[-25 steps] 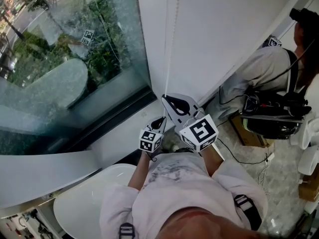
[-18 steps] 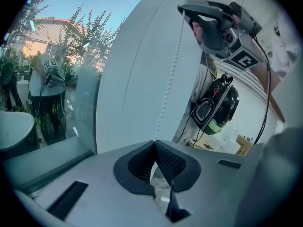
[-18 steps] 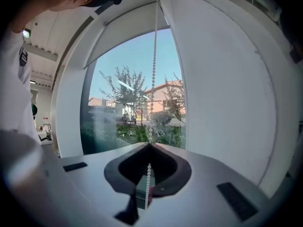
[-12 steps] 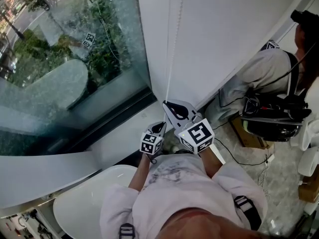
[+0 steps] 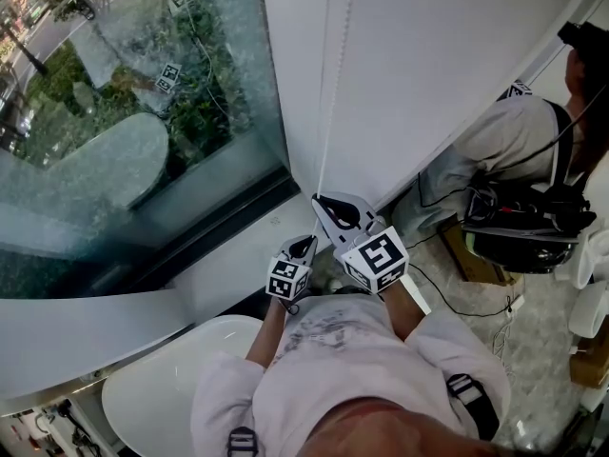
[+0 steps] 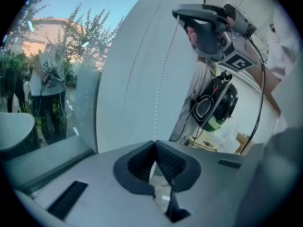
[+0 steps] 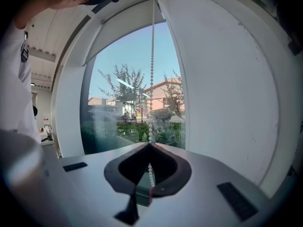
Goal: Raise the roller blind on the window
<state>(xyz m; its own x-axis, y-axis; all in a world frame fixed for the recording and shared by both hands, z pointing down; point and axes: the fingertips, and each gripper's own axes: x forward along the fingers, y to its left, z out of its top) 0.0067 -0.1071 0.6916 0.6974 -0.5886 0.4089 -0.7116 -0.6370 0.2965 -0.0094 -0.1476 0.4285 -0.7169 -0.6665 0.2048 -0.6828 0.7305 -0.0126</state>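
A second person [image 5: 509,136] wears a pale top. A black helmet [image 5: 528,241] hangs beside that person, a white basin [image 5: 152,398] well apart.

Ground-floor room, probably a home bathroom: tall window [image 5: 143,112] far left onto garden shrubs and a street; white oval tub [image 5: 162,388] near left; speckled stone floor [image 5: 519,346]; cardboard box [image 5: 461,252] right.

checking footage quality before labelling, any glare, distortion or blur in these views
Head view: the glass carries pale reflections, light even, sharp. Left gripper view: fisheye bows the wall, corners black. Right gripper view: same bowing, bright sky behind the chain, beads crisp.
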